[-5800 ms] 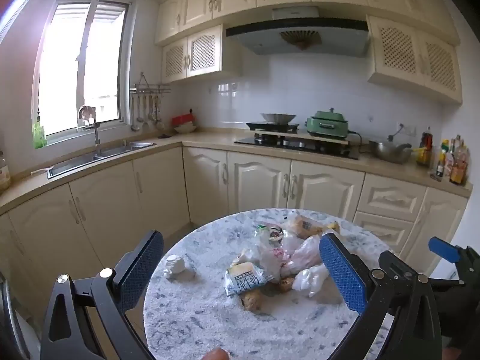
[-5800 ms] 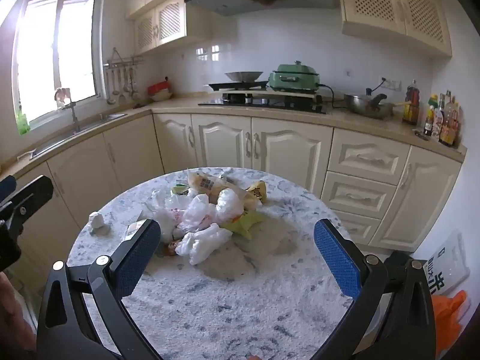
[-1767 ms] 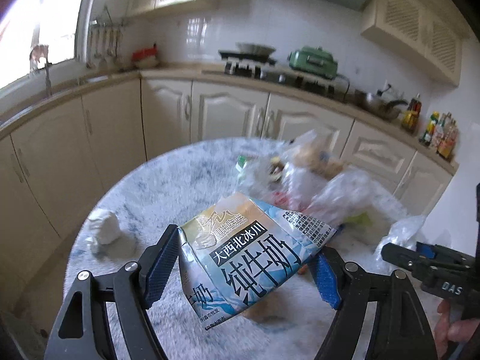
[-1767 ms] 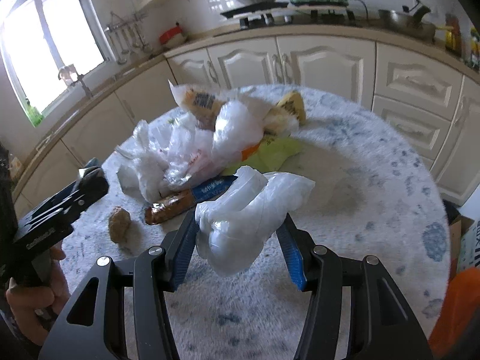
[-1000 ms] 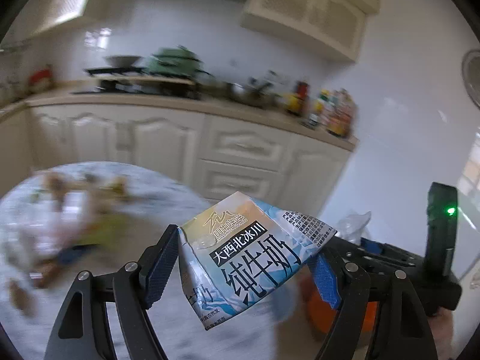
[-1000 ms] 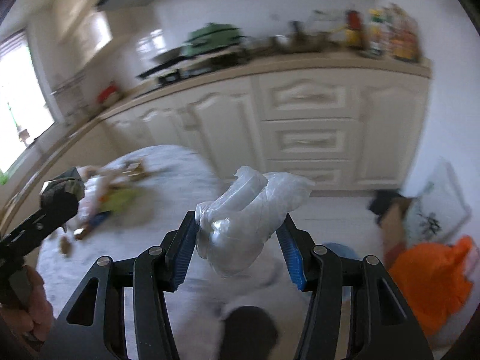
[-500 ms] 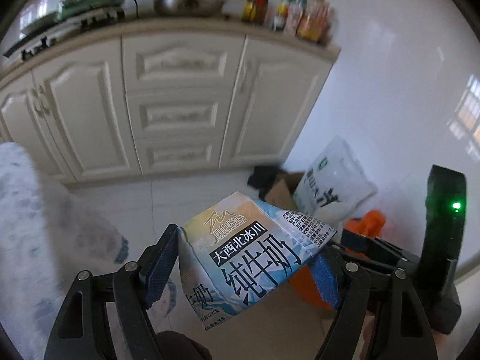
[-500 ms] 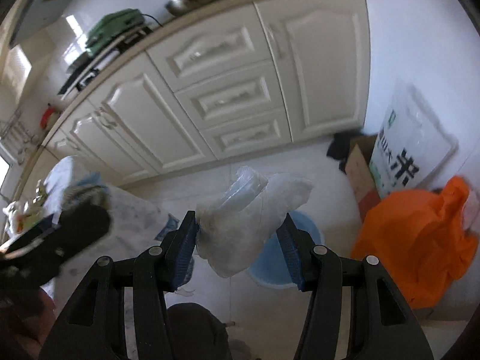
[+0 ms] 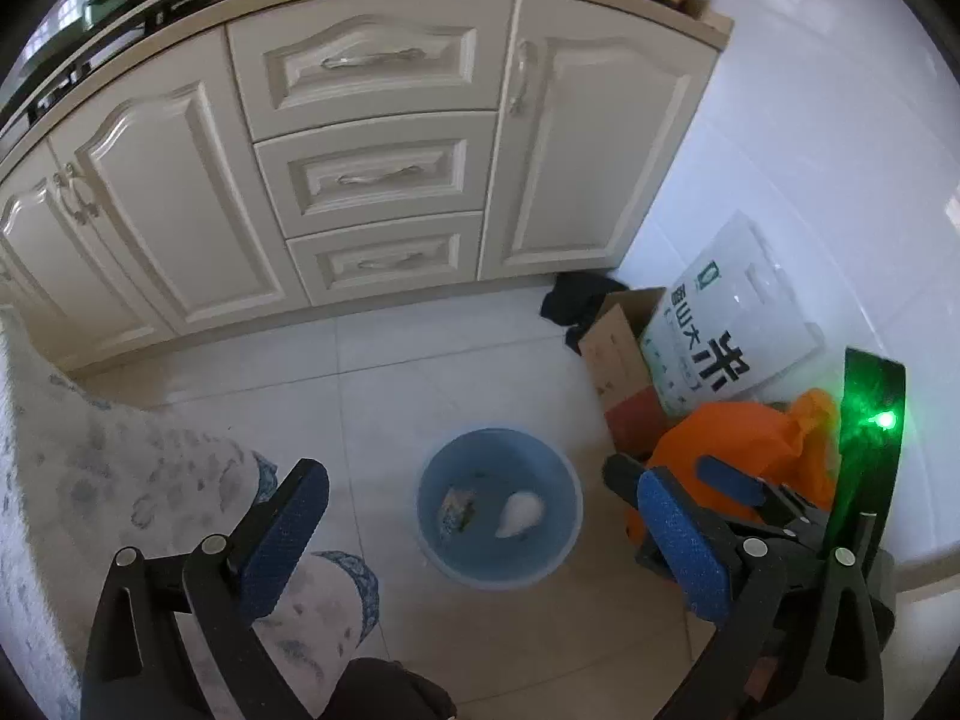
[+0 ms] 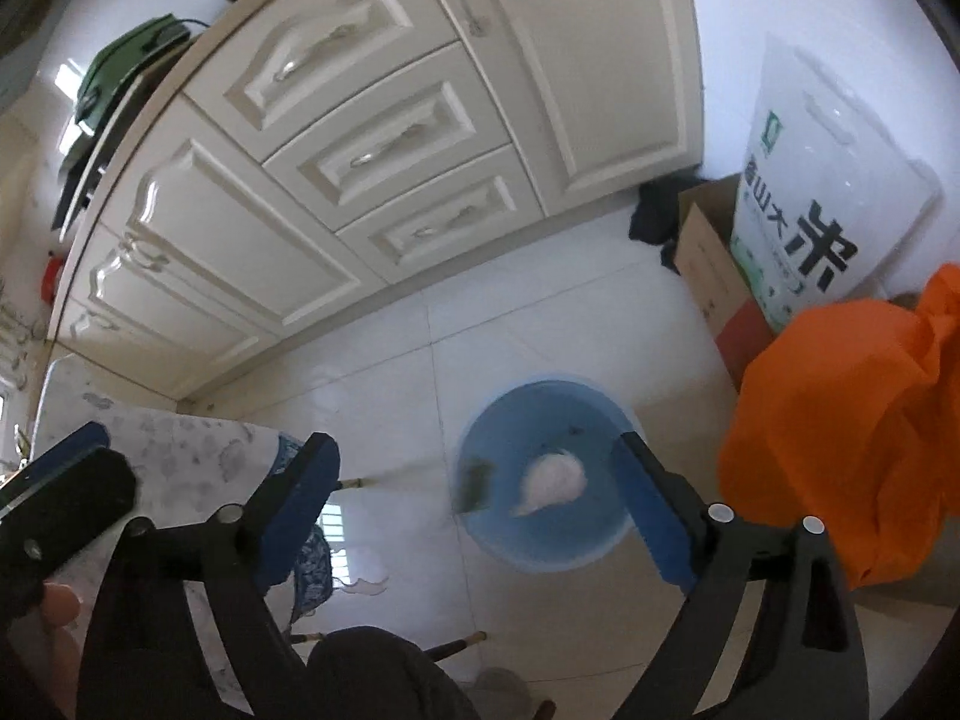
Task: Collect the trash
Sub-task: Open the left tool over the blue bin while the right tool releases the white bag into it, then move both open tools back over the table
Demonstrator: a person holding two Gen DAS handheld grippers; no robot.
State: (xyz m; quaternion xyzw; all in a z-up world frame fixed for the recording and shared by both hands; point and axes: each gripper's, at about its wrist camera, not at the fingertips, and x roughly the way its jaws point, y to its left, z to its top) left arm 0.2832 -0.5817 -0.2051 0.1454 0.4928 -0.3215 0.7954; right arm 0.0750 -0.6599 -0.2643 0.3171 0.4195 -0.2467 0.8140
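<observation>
Lying in bin (image 9: 558, 552), carton (image 9: 457, 507) below opening left tool (image 9: 480, 534).

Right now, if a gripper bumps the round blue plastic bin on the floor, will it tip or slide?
The round blue plastic bin probably slides rather than tips: it looks low and wide. It is likely light, holding only a white crumpled bag and a carton. The glossy tiled floor probably offers little grip.

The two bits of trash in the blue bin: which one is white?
The crumpled plastic bag on the right side of the blue bin is white. The milk carton beside it, on the left, looks darker and printed.
</observation>
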